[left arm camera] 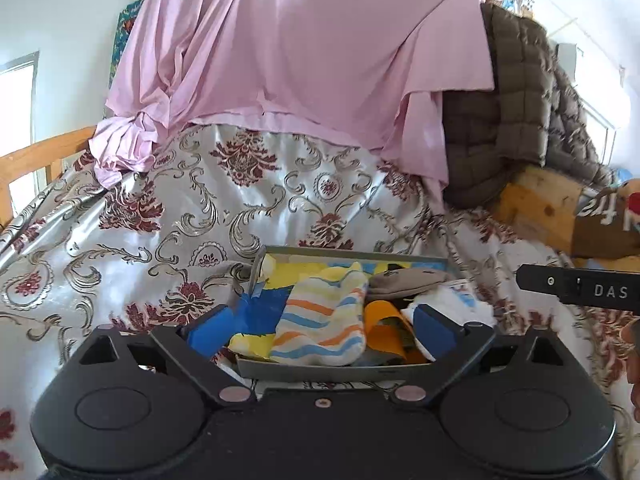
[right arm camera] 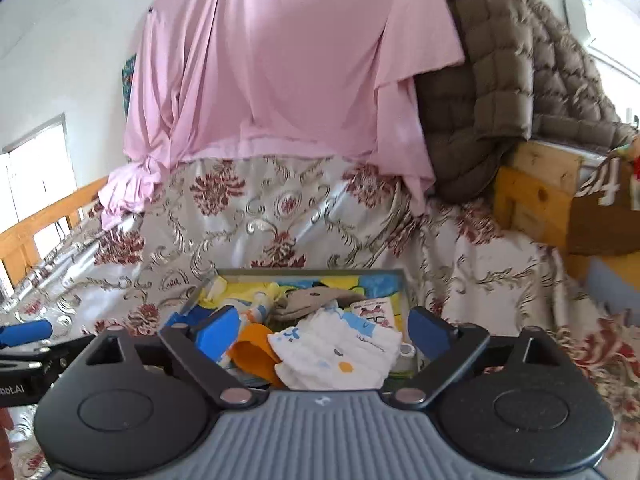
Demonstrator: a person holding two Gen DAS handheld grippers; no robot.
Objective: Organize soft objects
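Observation:
A shallow grey box point(left arm camera: 336, 372) lies on a floral bedspread point(left arm camera: 160, 220) and holds several soft items. In the left wrist view I see a striped sock point(left arm camera: 324, 320), a tan sock point(left arm camera: 404, 282), an orange piece point(left arm camera: 386, 330) and a white cloth point(left arm camera: 452, 300). My left gripper point(left arm camera: 320, 330) is open, its blue pads either side of the striped sock, above the box. In the right wrist view the box point(right arm camera: 404, 280) holds the white patterned cloth point(right arm camera: 340, 350), the tan sock point(right arm camera: 312, 300) and the orange piece point(right arm camera: 256, 354). My right gripper point(right arm camera: 322, 334) is open around the white cloth.
A pink sheet point(left arm camera: 300, 48) hangs behind the bed, with a brown quilted jacket point(left arm camera: 516, 96) over a wooden frame point(left arm camera: 536, 200) at right. A wooden rail point(left arm camera: 36, 156) runs at left. The right gripper's body point(left arm camera: 580, 288) shows at the left view's right edge.

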